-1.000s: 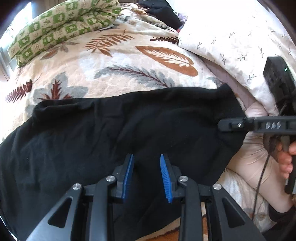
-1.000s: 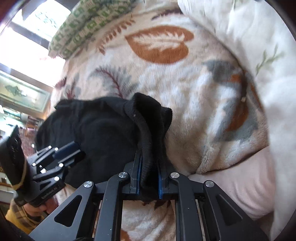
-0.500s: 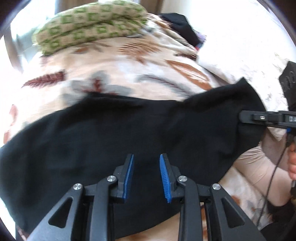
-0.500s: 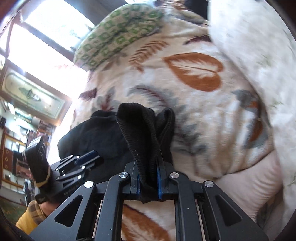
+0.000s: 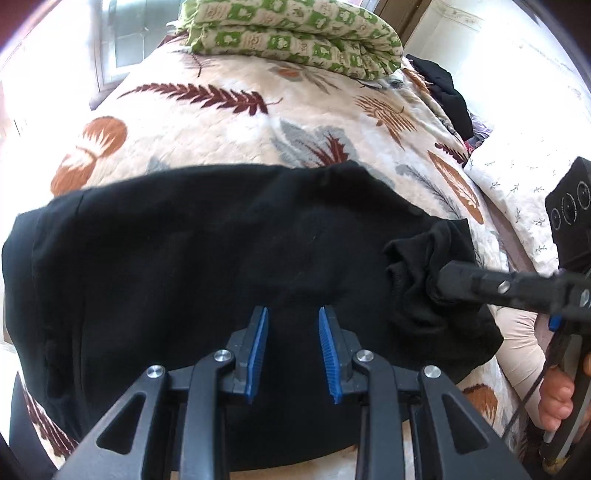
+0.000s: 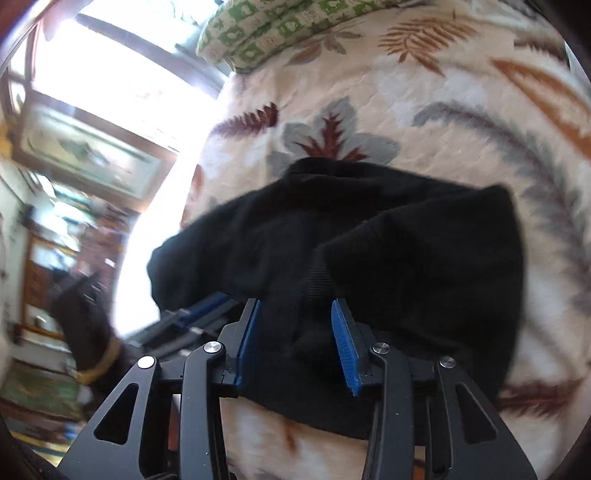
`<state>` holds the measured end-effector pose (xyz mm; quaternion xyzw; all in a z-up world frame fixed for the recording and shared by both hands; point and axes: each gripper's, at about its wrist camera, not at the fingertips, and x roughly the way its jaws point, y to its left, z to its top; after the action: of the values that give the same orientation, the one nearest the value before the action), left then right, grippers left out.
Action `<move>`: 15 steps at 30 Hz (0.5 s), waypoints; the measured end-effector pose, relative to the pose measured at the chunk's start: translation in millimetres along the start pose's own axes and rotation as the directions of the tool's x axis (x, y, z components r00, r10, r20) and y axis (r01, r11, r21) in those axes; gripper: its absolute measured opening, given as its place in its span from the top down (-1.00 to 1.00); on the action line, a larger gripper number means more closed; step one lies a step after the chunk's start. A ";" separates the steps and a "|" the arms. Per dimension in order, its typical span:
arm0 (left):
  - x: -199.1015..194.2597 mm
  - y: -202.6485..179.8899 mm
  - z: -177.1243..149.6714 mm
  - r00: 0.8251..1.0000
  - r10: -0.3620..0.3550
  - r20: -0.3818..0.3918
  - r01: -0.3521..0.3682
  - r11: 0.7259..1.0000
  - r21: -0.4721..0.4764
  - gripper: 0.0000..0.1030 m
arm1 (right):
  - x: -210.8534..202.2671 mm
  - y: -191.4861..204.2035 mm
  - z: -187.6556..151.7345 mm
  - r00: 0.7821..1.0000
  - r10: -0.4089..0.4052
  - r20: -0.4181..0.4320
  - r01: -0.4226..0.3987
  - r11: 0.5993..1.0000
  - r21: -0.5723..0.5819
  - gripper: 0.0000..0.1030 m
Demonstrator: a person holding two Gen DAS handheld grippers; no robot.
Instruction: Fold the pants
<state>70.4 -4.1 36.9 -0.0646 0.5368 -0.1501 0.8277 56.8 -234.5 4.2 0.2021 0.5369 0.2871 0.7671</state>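
Note:
Black pants lie across a leaf-print bedspread. My left gripper is open and empty, low over the pants' near edge. In the left wrist view my right gripper comes in from the right, its tip at a bunched fold of the pants' right end. In the right wrist view my right gripper is open, its blue pads apart, with the folded-over black cloth lying between and beyond the jaws.
A folded green-and-white checked quilt lies at the bed's far end. A dark garment sits at the far right. A white floral pillow borders the right side. A window and room furniture lie past the bed's left edge.
My right gripper carried the pants' right end leftward over the rest, then opened and let go of it. My left gripper stayed open and shifted along the near edge.

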 end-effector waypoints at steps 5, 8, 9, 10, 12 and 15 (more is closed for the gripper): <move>-7.9 -7.8 1.8 0.998 -0.051 0.021 0.051 0.999 -0.008 0.40 | -42.4 -9.7 -17.5 0.993 -0.043 0.108 0.044 0.999 -0.014 0.16; -6.9 -25.1 4.5 0.993 -0.118 0.005 0.118 0.993 -0.007 0.40 | -65.4 -30.8 -33.8 0.981 -0.091 0.173 0.089 0.996 0.022 0.12; -4.4 -32.5 4.9 0.991 -0.133 -0.009 0.133 0.991 -0.005 0.40 | -71.3 -40.5 -40.5 0.974 -0.119 0.192 0.112 0.993 0.046 0.12; -0.8 -41.6 5.2 0.989 -0.145 -0.024 0.146 0.989 0.001 0.40 | -75.3 -50.2 -46.0 0.968 -0.147 0.205 0.135 0.988 0.070 0.12; 7.1 -57.9 5.4 0.987 -0.153 -0.057 0.154 0.988 0.014 0.29 | -75.7 -64.1 -50.5 0.960 -0.195 0.200 0.174 0.978 0.115 0.12; 16.6 -79.4 10.1 0.986 -0.145 -0.081 0.148 0.988 0.038 0.08 | -67.9 -81.5 -54.6 0.956 -0.244 0.160 0.218 0.962 0.165 0.12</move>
<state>71.6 -85.1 48.0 -0.0799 0.5592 -0.2246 0.7940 6.1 -340.4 -16.8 0.2182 0.5052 0.1363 0.8238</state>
